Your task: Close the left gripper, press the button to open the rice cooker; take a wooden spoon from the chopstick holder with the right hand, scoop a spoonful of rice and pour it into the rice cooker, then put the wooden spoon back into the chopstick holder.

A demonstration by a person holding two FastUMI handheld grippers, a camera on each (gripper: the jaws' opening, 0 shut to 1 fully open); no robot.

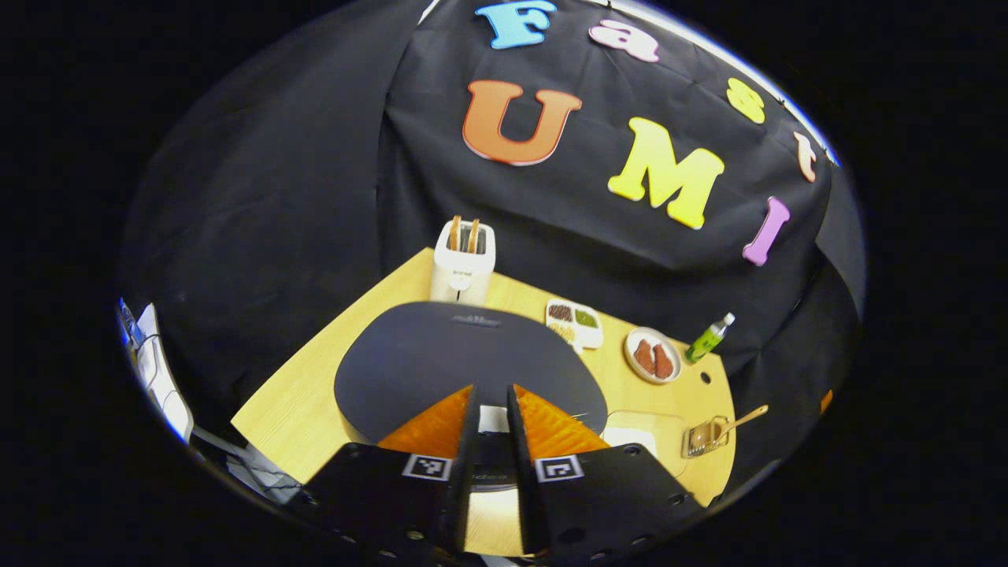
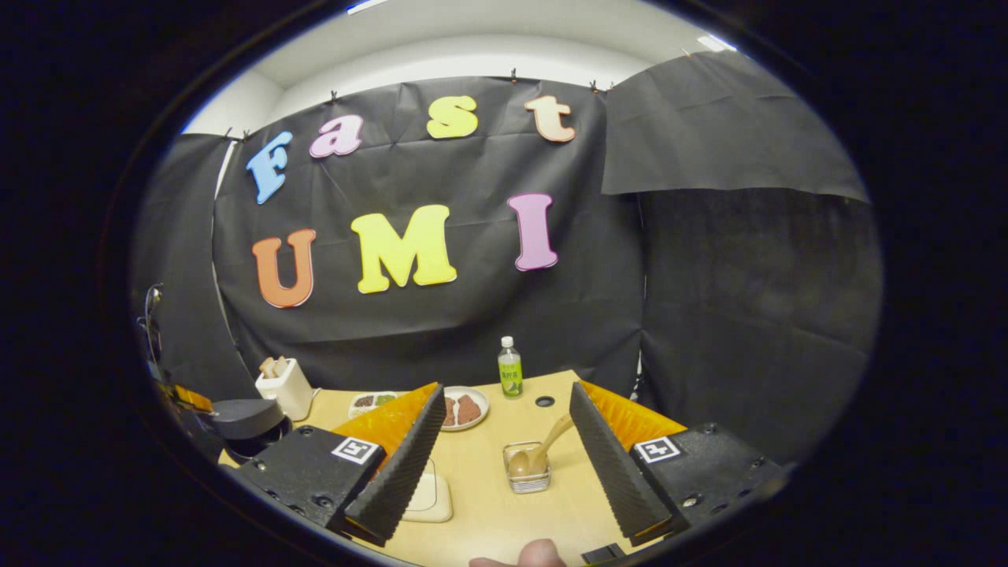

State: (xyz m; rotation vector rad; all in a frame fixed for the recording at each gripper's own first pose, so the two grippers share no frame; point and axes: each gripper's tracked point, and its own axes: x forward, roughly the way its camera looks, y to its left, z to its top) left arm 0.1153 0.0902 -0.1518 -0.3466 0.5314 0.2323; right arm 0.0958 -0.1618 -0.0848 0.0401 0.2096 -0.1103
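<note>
- We see the left gripper [image 1: 492, 409] with its fingers drawn close together, only a narrow slit between them, poised over the front edge of the rice cooker [image 1: 441, 362]; its tips sit just above a pale patch at the cooker's front, and we cannot tell whether they touch it.
- The cooker's dark lid lies flat and shut on the wooden table [image 1: 291, 409].
- We see the right gripper [image 2: 504, 425] with its fingers spread wide apart and nothing between them, held above the table.
- Framed between those fingers stands the chopstick holder [image 2: 526, 471], a small clear box, with the wooden spoon [image 2: 543, 449] resting in it, handle leaning up to the right.
- In the left gripper view the same holder [image 1: 705, 437] and spoon [image 1: 740, 419] sit near the table's right edge, well apart from the cooker.
- A pale square container [image 2: 429, 492] lies just beside the right gripper's left finger.
- Further back we find a plate [image 2: 465, 409] with brown pieces, a divided dish [image 1: 575, 321], a green bottle [image 2: 510, 370] and a white toaster [image 1: 463, 264].
- A fingertip [image 2: 539, 553] shows at the bottom of the right gripper view.
</note>
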